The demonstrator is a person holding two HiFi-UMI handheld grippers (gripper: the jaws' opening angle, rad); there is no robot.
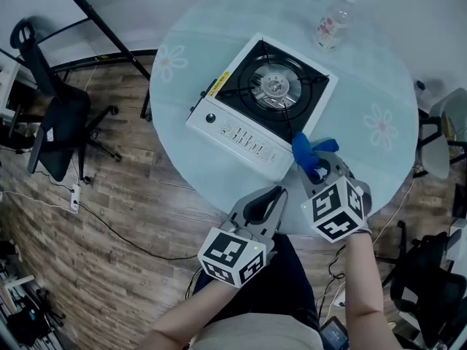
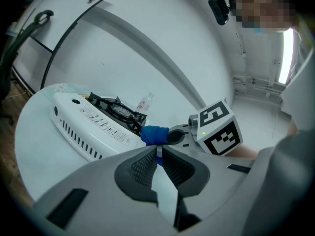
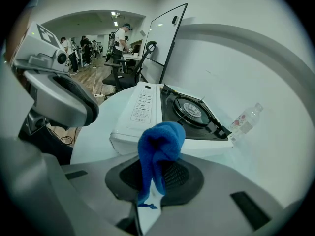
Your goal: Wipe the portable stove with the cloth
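Observation:
The white portable stove (image 1: 259, 106) with a black burner top sits on the round pale table (image 1: 204, 173); it also shows in the left gripper view (image 2: 93, 127) and the right gripper view (image 3: 162, 114). My right gripper (image 1: 315, 168) is shut on a bunched blue cloth (image 1: 306, 154), which hangs just off the stove's near right corner. The cloth (image 3: 160, 151) sticks up between the right jaws. My left gripper (image 1: 271, 203) is shut with nothing in it, near the table's front edge, short of the stove. From the left gripper (image 2: 158, 157) I see the cloth (image 2: 153, 134) ahead.
A clear plastic bottle (image 1: 332, 24) stands at the table's far side beyond the stove. A black office chair (image 1: 55, 122) is on the wood floor at left, more chairs at right. People stand far off in the right gripper view.

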